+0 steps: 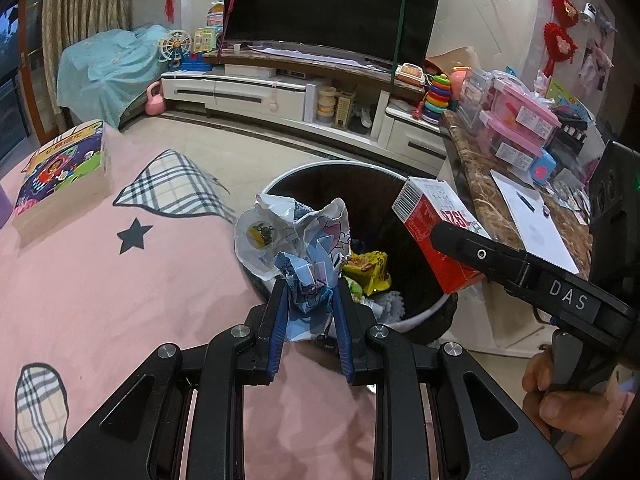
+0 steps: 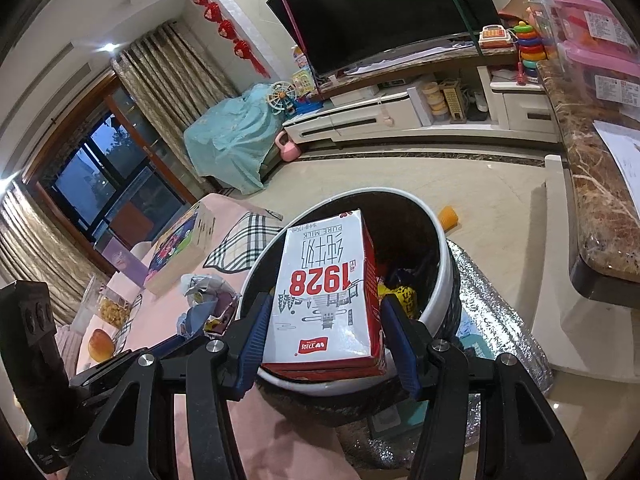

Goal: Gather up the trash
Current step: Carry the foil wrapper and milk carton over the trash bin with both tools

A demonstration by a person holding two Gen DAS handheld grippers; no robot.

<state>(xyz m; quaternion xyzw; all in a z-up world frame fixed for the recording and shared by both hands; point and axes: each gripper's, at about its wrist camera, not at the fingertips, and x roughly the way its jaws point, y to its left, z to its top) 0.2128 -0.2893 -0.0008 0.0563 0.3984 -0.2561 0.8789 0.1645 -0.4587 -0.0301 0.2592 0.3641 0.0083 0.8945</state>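
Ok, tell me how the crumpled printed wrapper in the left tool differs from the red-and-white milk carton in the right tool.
The crumpled white-and-blue printed wrapper is soft and shapeless; the red-and-white milk carton is a rigid box. The left tool pinches the wrapper with its jaws close together; the right tool spans the carton with its jaws wider apart. The wrapper shows cartoon prints; the carton reads "1928". Both are held over the round black bin.

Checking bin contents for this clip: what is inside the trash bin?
Inside the trash bin: a yellow snack wrapper and pale scraps. The rest hides behind the held milk carton and crumpled wrapper.
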